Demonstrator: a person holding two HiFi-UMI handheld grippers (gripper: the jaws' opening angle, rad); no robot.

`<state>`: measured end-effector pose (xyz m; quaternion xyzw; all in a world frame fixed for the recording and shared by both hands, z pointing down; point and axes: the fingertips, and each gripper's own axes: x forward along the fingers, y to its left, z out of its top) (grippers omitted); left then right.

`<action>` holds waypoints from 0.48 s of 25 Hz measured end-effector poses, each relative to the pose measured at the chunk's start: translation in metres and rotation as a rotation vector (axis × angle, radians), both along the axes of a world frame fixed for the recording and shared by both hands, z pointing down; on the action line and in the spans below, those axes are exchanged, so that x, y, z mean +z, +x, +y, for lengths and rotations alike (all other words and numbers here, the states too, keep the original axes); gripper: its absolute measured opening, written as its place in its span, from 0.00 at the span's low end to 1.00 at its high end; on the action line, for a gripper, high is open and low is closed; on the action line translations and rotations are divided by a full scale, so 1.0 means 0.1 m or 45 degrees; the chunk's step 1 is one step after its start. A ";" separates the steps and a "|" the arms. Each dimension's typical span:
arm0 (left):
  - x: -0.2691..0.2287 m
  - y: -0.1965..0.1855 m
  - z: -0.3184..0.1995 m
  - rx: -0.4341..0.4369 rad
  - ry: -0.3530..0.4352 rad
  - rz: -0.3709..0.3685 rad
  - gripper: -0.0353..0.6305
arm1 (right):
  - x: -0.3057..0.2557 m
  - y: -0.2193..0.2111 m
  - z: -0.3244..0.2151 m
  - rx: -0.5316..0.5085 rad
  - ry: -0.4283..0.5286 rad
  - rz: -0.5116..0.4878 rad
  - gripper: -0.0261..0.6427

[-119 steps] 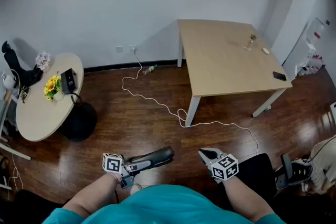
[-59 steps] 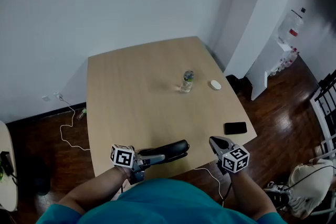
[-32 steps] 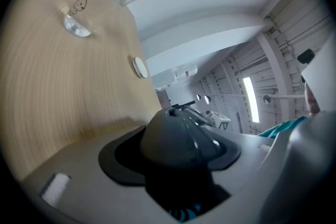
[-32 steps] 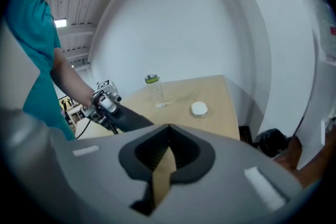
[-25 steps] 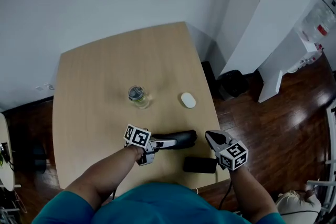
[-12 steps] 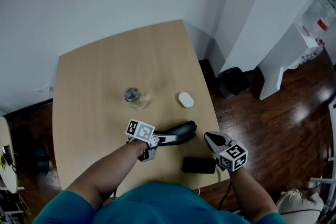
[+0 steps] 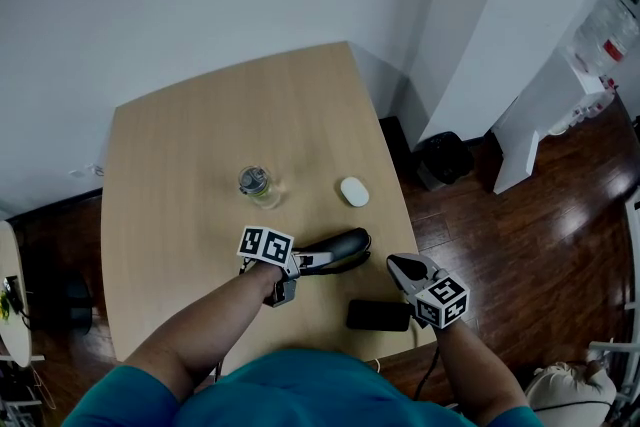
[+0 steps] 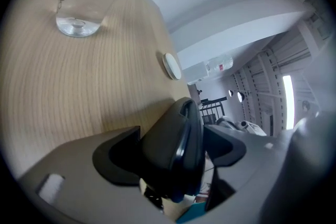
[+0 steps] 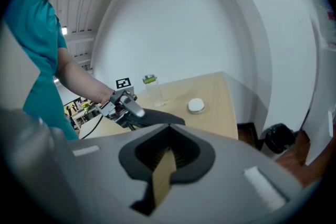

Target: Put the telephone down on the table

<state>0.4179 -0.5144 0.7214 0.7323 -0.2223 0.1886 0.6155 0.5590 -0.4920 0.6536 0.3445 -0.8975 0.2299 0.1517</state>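
A black telephone handset (image 7: 340,245) lies low over the light wood table (image 7: 180,165), near its right front part. It runs between the jaws of my left gripper (image 7: 318,260). In the left gripper view the handset (image 8: 176,139) fills the space between the dark fingers of the left gripper (image 8: 173,150). The jaws have just been opening and stand wide around it. My right gripper (image 7: 397,264) hovers to the right of the handset, shut and holding nothing. In the right gripper view the handset (image 9: 157,117) shows beyond the right gripper (image 9: 167,157).
A clear water bottle (image 7: 258,183) stands mid-table, with a white round object (image 7: 354,192) to its right. A black smartphone (image 7: 378,315) lies by the table's front edge, beside my right gripper. Right of the table are a white wall and dark wood floor.
The person has walked up to the table with the handset. Over the last second the left gripper sank toward the tabletop with it and tilted. The right gripper kept still.
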 end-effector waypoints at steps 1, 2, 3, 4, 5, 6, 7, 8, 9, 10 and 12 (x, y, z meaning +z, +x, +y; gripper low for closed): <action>0.00 -0.02 0.00 -0.010 0.003 -0.020 0.64 | -0.01 -0.01 0.01 -0.001 0.001 0.000 0.04; 0.01 -0.05 -0.01 -0.019 0.008 -0.039 0.64 | -0.01 -0.02 0.01 -0.001 0.002 0.000 0.04; 0.01 -0.06 -0.02 -0.024 0.013 -0.058 0.65 | -0.01 -0.02 0.01 -0.002 0.003 0.000 0.04; 0.01 -0.08 -0.03 -0.027 0.020 -0.077 0.65 | -0.02 -0.02 0.01 -0.003 0.004 0.001 0.04; 0.02 -0.10 -0.04 -0.031 0.026 -0.100 0.66 | -0.02 -0.02 0.01 -0.005 0.006 0.003 0.04; 0.02 -0.13 -0.05 -0.039 0.033 -0.128 0.67 | -0.02 -0.02 0.01 -0.006 0.008 0.003 0.04; 0.03 -0.17 -0.07 -0.050 0.043 -0.164 0.68 | -0.03 -0.02 0.01 -0.006 0.008 0.002 0.04; 0.04 -0.21 -0.10 -0.062 0.060 -0.208 0.69 | -0.04 -0.03 0.01 -0.005 0.008 0.001 0.04; 0.04 -0.26 -0.13 -0.071 0.088 -0.258 0.69 | -0.05 -0.03 0.01 -0.005 0.009 -0.001 0.04; 0.04 -0.31 -0.15 -0.075 0.122 -0.305 0.70 | -0.05 -0.03 0.01 -0.005 0.009 -0.003 0.04; 0.02 -0.39 -0.20 -0.084 0.191 -0.352 0.70 | -0.06 -0.03 0.02 -0.007 0.011 -0.005 0.04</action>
